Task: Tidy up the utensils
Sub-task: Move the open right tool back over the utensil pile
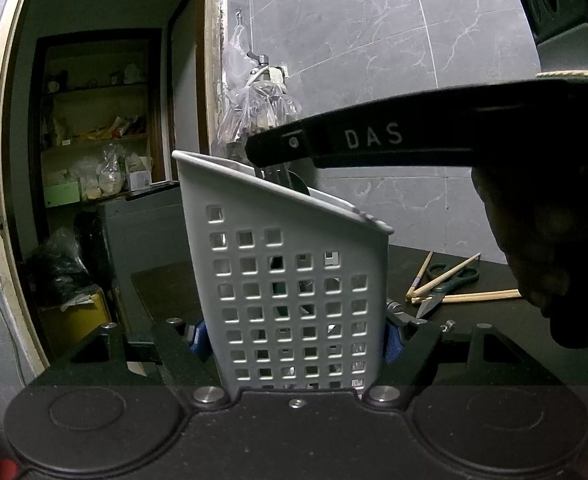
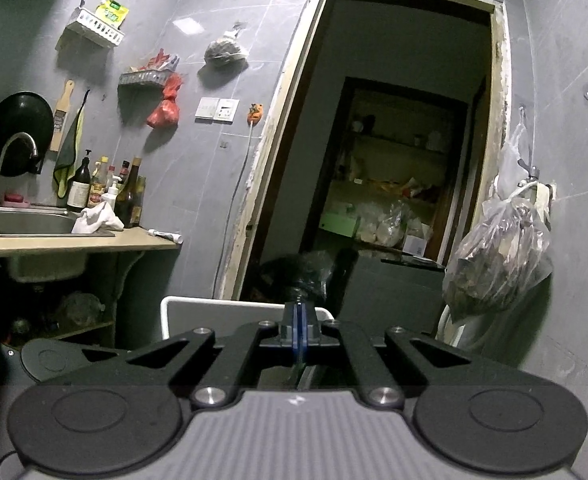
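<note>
A white perforated utensil holder [image 1: 294, 280] stands on the dark table, and my left gripper [image 1: 296, 340] is shut on its sides with the blue pads [image 1: 392, 342]. My right gripper [image 1: 269, 148] reaches in from the right over the holder's top. It is shut on a thin metal utensil [image 1: 271, 172] that hangs down into the holder. In the right wrist view the blue pads of my right gripper [image 2: 298, 320] press together over the holder's rim [image 2: 197, 312], and the utensil's thin edge [image 2: 297, 364] shows below them. What the holder contains is mostly hidden.
Wooden chopsticks [image 1: 466, 297] and green-handled scissors [image 1: 450, 280] lie on the table right of the holder. A tiled wall with a hanging plastic bag [image 1: 253, 100] is behind. An open doorway [image 2: 374, 160] lies ahead; a sink counter [image 2: 53, 236] is at the far left.
</note>
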Demonstrator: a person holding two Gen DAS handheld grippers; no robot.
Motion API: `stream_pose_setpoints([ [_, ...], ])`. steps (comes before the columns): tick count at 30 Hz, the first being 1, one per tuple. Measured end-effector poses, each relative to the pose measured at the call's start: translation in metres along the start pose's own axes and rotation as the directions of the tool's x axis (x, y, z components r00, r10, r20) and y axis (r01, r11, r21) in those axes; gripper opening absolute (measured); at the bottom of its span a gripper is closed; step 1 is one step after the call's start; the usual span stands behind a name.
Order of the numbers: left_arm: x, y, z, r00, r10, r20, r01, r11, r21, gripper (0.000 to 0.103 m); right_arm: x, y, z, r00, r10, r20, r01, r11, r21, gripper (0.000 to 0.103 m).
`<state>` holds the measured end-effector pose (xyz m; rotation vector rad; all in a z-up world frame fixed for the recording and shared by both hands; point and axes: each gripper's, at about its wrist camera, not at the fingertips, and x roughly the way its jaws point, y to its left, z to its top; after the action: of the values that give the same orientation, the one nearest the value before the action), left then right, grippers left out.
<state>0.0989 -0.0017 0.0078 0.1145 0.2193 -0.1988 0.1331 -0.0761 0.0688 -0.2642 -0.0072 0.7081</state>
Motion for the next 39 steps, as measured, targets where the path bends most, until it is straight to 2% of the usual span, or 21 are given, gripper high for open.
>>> stream_pose_setpoints([
  [6,0.0,0.0,0.0,1.0,0.0,0.0,0.0,1.0,0.0,0.077,-0.001,-0.005,-0.001,1.0,-0.002,0.004,0.002,1.0,0.018,0.006],
  [10,0.0,0.0,0.0,1.0,-0.001,0.0,0.001,1.0,-0.001,0.077,-0.002,-0.01,-0.001,1.0,-0.01,0.011,0.01,1.0,0.025,0.031],
  [12,-0.001,0.0,0.0,1.0,-0.001,0.0,0.001,1.0,0.0,0.077,-0.005,-0.012,-0.001,1.0,-0.015,0.02,0.015,0.999,0.032,0.039],
  [14,0.0,0.0,0.0,1.0,-0.001,0.0,0.001,1.0,-0.001,0.077,-0.01,-0.016,-0.002,0.999,-0.033,0.035,0.031,0.999,0.039,0.058],
  [18,0.0,-0.001,0.0,1.0,-0.001,0.0,0.001,1.0,-0.001,0.077,-0.022,-0.028,-0.004,0.994,-0.087,0.064,0.083,0.994,0.065,0.072],
  [20,0.0,-0.001,0.0,1.0,-0.001,0.0,0.001,1.0,0.0,0.077,-0.029,-0.036,-0.006,0.99,-0.128,0.066,0.122,0.989,0.084,0.088],
  [23,-0.001,-0.001,0.001,1.0,-0.001,-0.001,0.001,1.0,0.0,0.077,-0.04,-0.048,-0.014,0.979,-0.195,0.054,0.188,0.975,0.12,0.097],
  [26,-0.001,0.0,0.0,1.0,-0.001,0.0,0.001,1.0,0.0,0.077,-0.045,-0.061,-0.027,0.965,-0.262,-0.003,0.26,0.956,0.136,0.102],
  [30,-0.001,0.0,0.0,1.0,-0.001,0.0,0.001,1.0,0.0,0.077,-0.041,-0.082,-0.051,0.929,-0.326,-0.173,0.354,0.921,0.164,0.103],
  [34,-0.001,0.0,0.001,1.0,0.0,-0.001,0.0,1.0,0.002,0.077,-0.039,-0.105,-0.081,0.888,-0.319,-0.332,0.411,0.874,0.26,0.103],
  [37,0.0,-0.001,0.001,1.0,0.0,-0.003,0.0,1.0,0.004,0.077,-0.034,-0.115,-0.099,0.86,-0.31,-0.405,0.442,0.849,0.289,0.103],
  [39,0.0,-0.001,0.001,1.0,0.001,-0.003,-0.001,1.0,0.004,0.077,-0.027,-0.117,-0.105,0.847,-0.299,-0.44,0.446,0.85,0.281,0.103],
])
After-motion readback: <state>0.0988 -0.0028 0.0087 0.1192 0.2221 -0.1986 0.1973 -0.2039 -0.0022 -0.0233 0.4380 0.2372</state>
